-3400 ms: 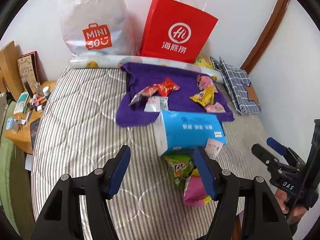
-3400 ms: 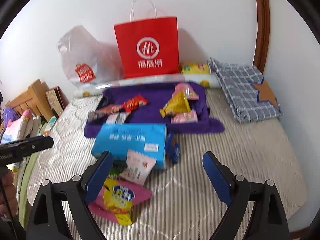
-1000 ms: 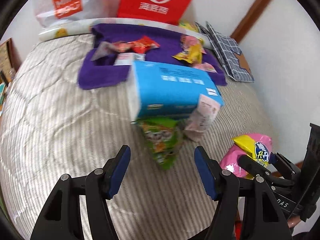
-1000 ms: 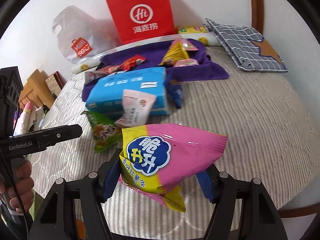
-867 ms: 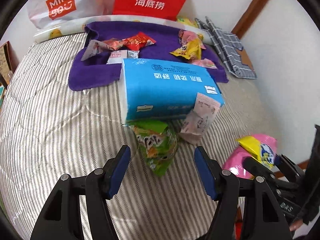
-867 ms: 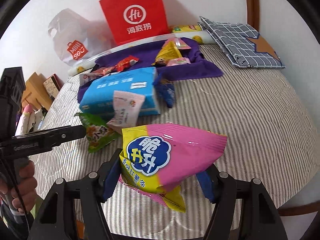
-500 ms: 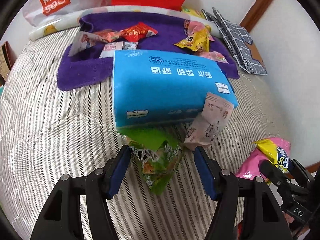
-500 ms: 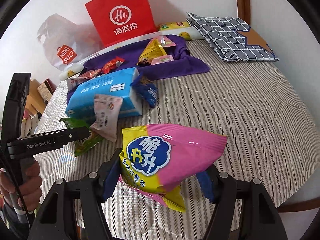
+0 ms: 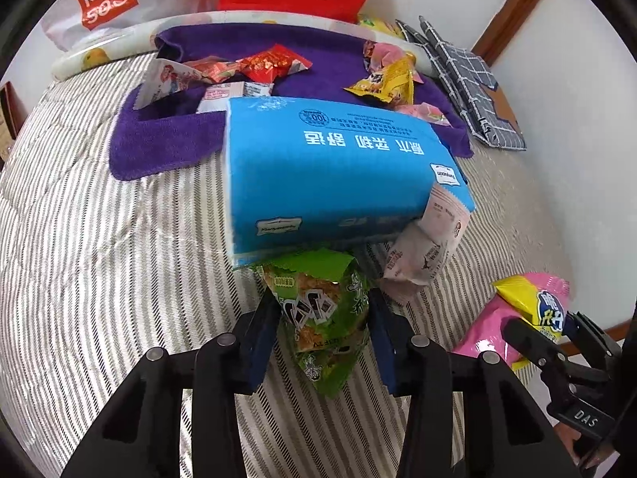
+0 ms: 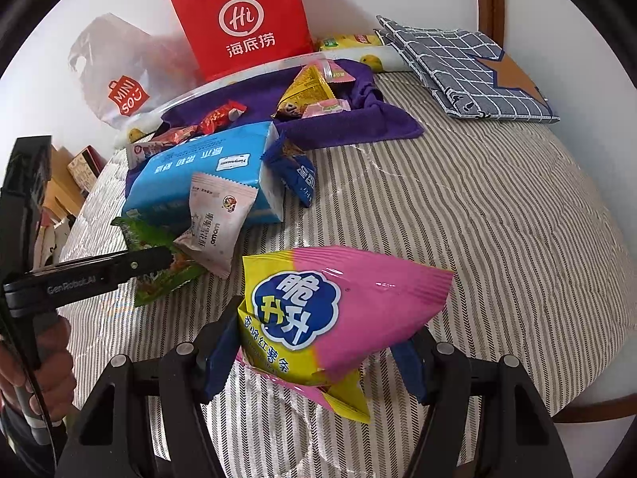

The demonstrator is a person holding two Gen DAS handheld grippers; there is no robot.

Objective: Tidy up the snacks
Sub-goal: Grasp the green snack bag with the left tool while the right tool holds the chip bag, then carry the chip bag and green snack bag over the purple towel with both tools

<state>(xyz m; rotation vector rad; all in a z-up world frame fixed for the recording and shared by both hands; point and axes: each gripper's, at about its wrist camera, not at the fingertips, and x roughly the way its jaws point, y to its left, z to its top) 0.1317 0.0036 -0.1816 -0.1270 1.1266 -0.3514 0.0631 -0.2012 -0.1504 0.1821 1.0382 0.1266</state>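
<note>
Closing your left gripper [image 9: 322,318] on the green snack bag [image 9: 324,314], which lies on the striped bed [image 9: 99,247] against the blue tissue pack [image 9: 338,171].
Your right gripper [image 10: 318,354] holds the pink-and-yellow chip bag [image 10: 342,310] clamped, lifted off the bed.

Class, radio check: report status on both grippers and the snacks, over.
Left gripper closing around green snack bag. Right gripper shut on pink-yellow chip bag. Blue tissue pack overlaps the green bag's top edge; pale pink packet alongside.
</note>
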